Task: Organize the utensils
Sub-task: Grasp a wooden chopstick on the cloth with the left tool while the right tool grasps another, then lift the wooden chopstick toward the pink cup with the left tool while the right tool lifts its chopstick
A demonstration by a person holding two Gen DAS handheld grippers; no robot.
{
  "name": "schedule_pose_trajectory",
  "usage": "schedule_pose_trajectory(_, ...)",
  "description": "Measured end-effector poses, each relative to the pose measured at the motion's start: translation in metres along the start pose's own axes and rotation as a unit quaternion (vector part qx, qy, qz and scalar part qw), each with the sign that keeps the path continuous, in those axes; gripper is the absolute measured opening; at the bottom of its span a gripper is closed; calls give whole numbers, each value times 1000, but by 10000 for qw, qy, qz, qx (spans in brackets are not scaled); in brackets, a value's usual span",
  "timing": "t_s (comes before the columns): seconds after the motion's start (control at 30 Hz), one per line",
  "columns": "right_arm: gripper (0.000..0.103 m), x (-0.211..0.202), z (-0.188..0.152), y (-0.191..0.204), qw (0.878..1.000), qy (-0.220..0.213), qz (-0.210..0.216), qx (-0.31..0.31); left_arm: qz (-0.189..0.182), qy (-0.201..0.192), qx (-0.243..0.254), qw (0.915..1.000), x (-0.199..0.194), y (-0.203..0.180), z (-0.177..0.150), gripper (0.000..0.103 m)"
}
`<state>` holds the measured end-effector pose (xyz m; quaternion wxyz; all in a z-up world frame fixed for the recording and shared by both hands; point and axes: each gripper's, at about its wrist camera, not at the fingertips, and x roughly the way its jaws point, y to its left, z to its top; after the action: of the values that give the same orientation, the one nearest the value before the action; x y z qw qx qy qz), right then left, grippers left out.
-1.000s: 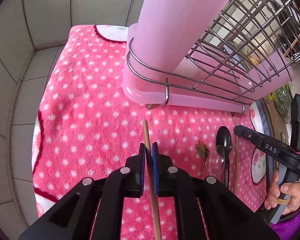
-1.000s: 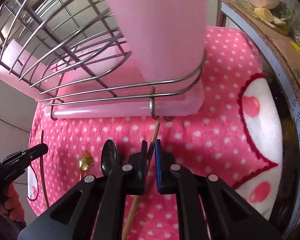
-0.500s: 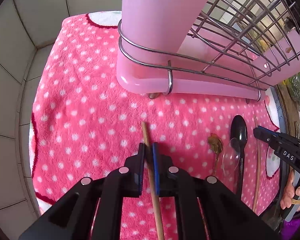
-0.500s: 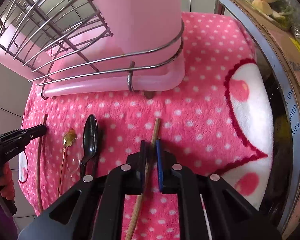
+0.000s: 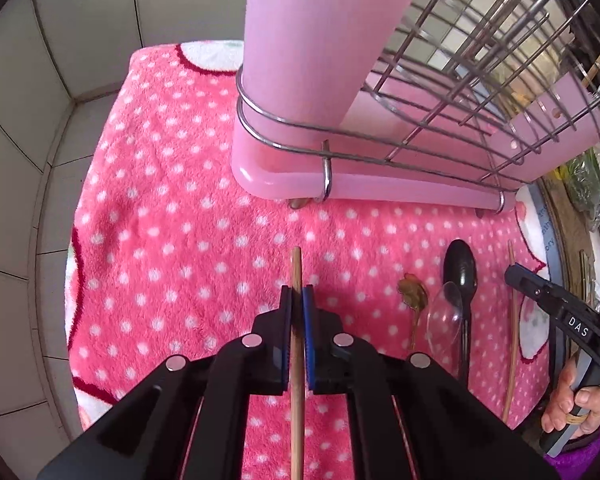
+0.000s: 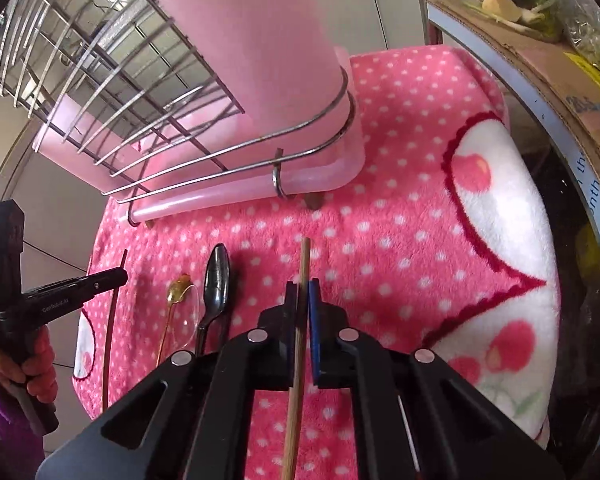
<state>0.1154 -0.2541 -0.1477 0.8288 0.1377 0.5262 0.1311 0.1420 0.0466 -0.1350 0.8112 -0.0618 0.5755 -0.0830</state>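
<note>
My left gripper (image 5: 297,296) has its jaws closing on a wooden chopstick (image 5: 297,264), which runs straight between the blue pads with its tip just ahead of them. My right gripper (image 6: 302,288) closes the same way on a second chopstick (image 6: 304,256). On the pink dotted cloth between them lie a black spoon (image 5: 460,268), a gold spoon (image 5: 412,296) and a clear spoon (image 5: 444,316). Beyond both grippers stands a tall pink utensil holder (image 5: 312,40) at the corner of a wire dish rack (image 5: 480,60).
The rack sits in a pink drip tray (image 5: 380,184) on the cloth (image 5: 160,200). Grey tiles (image 5: 40,120) border the cloth on the left. A cardboard box (image 6: 540,60) with vegetables stands on the right. A hand (image 5: 572,400) holds the right gripper.
The right gripper has drawn back from the rack, so its chopstick tip no longer reaches the tray and the spoons show fully. The left chopstick now sits straighter between its pads.
</note>
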Motion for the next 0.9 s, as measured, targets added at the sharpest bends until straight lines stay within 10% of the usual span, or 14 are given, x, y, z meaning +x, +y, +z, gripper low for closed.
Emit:
schedule_pose_trajectory(0.43, 6, -87, 11, -6, 9904, -1191, 702, 94, -723, -1637, -19, 9839, -112, -9, -18, 5)
schedule_pose_trajectory(0.9, 6, -118, 9, 6, 9830, -1675, 752, 41, -851, -2389, -96, 9673, -164, -1, -32, 5)
